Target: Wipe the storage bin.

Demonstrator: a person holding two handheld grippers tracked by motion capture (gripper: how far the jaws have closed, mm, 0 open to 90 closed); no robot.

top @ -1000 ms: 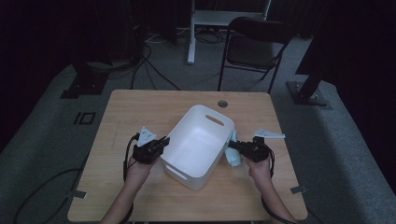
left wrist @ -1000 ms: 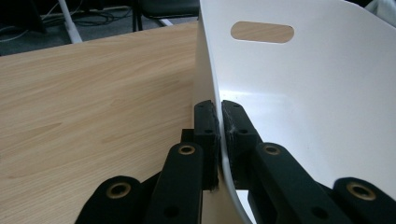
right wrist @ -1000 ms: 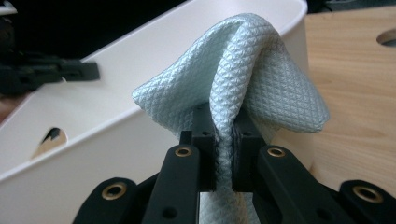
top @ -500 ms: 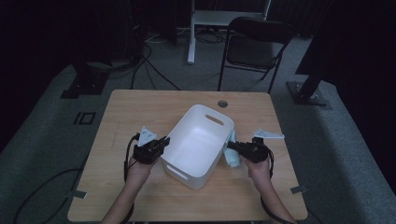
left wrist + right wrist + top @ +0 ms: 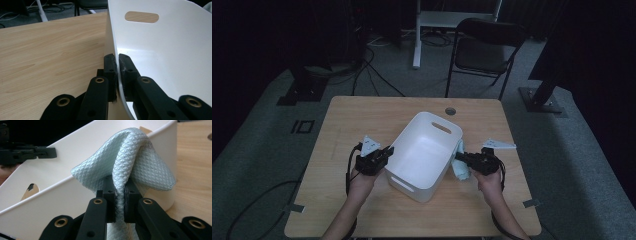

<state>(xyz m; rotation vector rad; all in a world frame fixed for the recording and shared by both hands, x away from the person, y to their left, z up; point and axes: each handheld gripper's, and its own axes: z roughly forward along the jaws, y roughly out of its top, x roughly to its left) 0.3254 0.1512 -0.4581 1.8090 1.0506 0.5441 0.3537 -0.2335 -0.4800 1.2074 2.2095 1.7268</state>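
Two grippers are held at opposite sides of a white plastic bin point(image 5: 424, 150) set tilted on the wooden table point(image 5: 362, 115). Its side wall is pinched by the left gripper point(image 5: 117, 75). A pale blue waffle-weave cloth point(image 5: 132, 162), bunched against the bin's outer wall, is clamped by the right gripper point(image 5: 120, 202).

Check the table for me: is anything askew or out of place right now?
Yes: the white bin sits skewed to the table edges, the left gripper clamped on its wall. The right gripper pinches a pale blue cloth outside the bin. No spills or damage.
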